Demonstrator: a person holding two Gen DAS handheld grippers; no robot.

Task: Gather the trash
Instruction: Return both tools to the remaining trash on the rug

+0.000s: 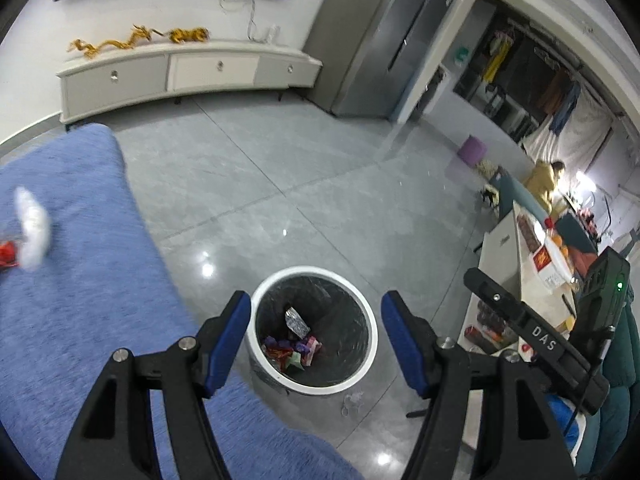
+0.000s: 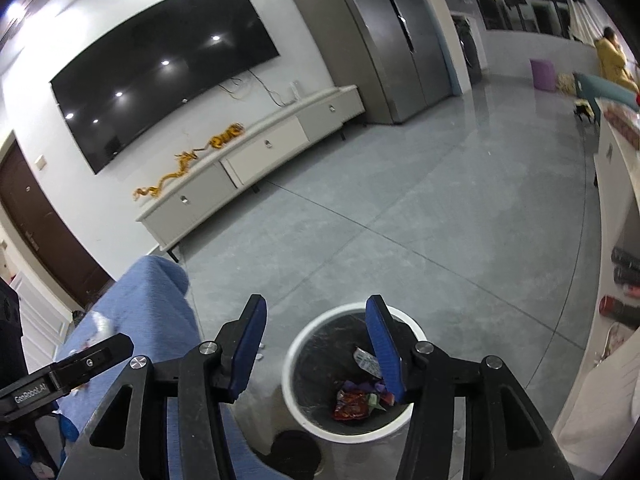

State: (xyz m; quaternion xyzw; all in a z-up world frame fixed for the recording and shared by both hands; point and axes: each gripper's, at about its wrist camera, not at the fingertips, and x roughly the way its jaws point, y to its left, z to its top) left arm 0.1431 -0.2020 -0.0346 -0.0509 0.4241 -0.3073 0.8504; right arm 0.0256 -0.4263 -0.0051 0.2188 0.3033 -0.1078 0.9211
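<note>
**Both grippers empty above the bin, scraps left on the blue cover**

You hold both grippers over the bin, a white-rimmed pail with a dark liner standing on the grey floor just beside the blue cover. The left gripper has its fingers wide with nothing between them. The right gripper has its fingers at a narrower gap that is opening, also with nothing between them.

The bin already holds one heap of wrappers, red, purple and green, with one silver packet on top; the pieces are too tangled to count. On the cover you have one white wad and one red scrap beside it, both blurred at the left edge. One small clear scrap lies on the floor just outside the bin rim.

The risk from here: the wad looks light and soft, so wide fingers could pinch the cover's fabric with it, or it could slip free on the way and land on the floor. The floor scrap, thin and near the rim, is easy to miss.
</note>
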